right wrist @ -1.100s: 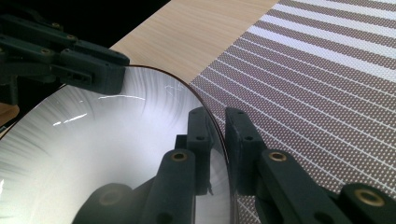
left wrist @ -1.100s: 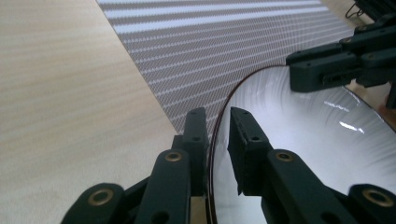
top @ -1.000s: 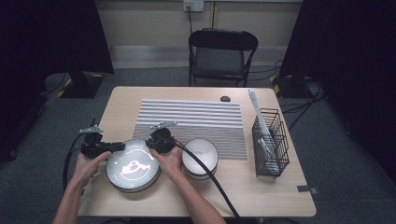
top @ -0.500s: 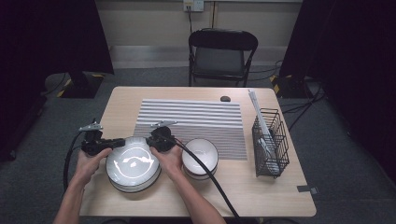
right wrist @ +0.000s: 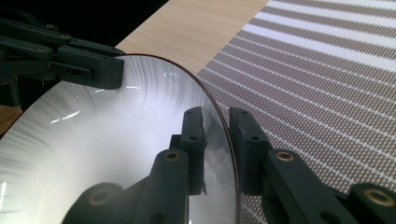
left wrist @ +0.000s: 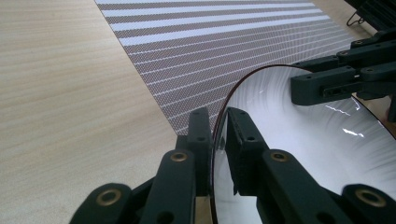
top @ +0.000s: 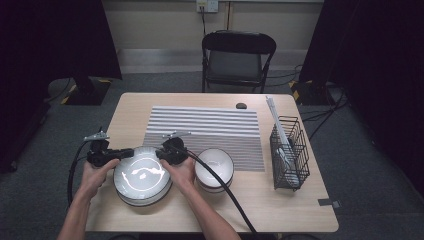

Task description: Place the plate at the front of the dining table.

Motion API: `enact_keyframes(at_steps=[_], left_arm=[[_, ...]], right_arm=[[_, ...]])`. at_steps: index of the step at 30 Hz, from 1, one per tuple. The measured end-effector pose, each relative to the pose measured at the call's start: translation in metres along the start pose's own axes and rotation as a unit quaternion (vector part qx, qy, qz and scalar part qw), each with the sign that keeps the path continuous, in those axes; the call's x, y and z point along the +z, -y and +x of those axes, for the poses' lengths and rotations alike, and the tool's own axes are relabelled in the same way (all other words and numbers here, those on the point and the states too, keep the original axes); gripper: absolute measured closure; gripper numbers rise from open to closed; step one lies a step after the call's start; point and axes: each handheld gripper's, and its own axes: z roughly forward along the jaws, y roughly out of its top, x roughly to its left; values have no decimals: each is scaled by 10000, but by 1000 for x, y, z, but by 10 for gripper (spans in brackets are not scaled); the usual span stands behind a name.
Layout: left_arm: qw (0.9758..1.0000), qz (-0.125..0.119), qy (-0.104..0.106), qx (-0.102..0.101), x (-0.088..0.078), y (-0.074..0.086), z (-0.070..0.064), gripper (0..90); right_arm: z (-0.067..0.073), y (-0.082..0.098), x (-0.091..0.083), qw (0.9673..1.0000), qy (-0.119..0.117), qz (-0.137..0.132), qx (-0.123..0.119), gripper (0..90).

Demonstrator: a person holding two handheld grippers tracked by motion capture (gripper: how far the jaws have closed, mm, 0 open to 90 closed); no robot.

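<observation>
Holding: top plate [top: 142, 172] of a stack, pinched at both rims
Left hand-held gripper [top: 124, 153]: clamped on the plate rim at 9 o'clock, one jaw each side
Right hand-held gripper [top: 161, 153]: straddles the rim at 3 o'clock, jaws just been opening, small gap visible at the rim
Plate position: front-left of the bench [top: 300, 210], overlapping the striped mat [top: 210, 127] edge
Bowl [top: 214, 167]: just beside the plate at 3 o'clock
Wire rack [top: 289, 152]: far right, well apart
</observation>
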Motion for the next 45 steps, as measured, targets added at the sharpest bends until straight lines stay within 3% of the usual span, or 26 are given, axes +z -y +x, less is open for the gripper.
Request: enact_keyframes(at_steps=[2, 5, 8, 14, 17, 19, 22, 27, 41, 45], left_arm=[[10000, -30, -46, 37, 0, -2, -1, 802], [9999, -95, 67, -79, 3, -2, 3, 796], [10000, -62, -27, -18, 4, -3, 1, 793], [9999, -19, 31, -122, 2, 0, 2, 780], [9999, 29, -36, -118, -2, 4, 3, 744], [9997, -19, 22, -234, -6, 7, 5, 750], [9997, 1, 101, -218, -6, 8, 4, 811], [9997, -21, 83, -233, -5, 6, 5, 817], [9997, -60, 17, -234, -2, 2, 6, 807], [9998, -17, 12, -218, -3, 3, 4, 755]], right_arm=[[-2, -2, -1, 10000, -16, -60, 57, 783], [-3, -4, -3, 9999, -3, -137, 14, 801], [-5, -4, -3, 9999, 8, -134, 27, 802], [-5, -4, -4, 9999, -15, -128, 31, 807], [-5, -3, -4, 9999, -22, -119, 39, 808], [-5, -3, -4, 9999, -30, -110, 43, 809], [-5, -3, -4, 9999, -43, -126, 51, 809], [-5, -3, -4, 9998, -36, -160, 89, 810], [-7, -5, -4, 9998, 4, -188, 109, 819], [-7, -5, -4, 9998, 6, -182, 111, 819]])
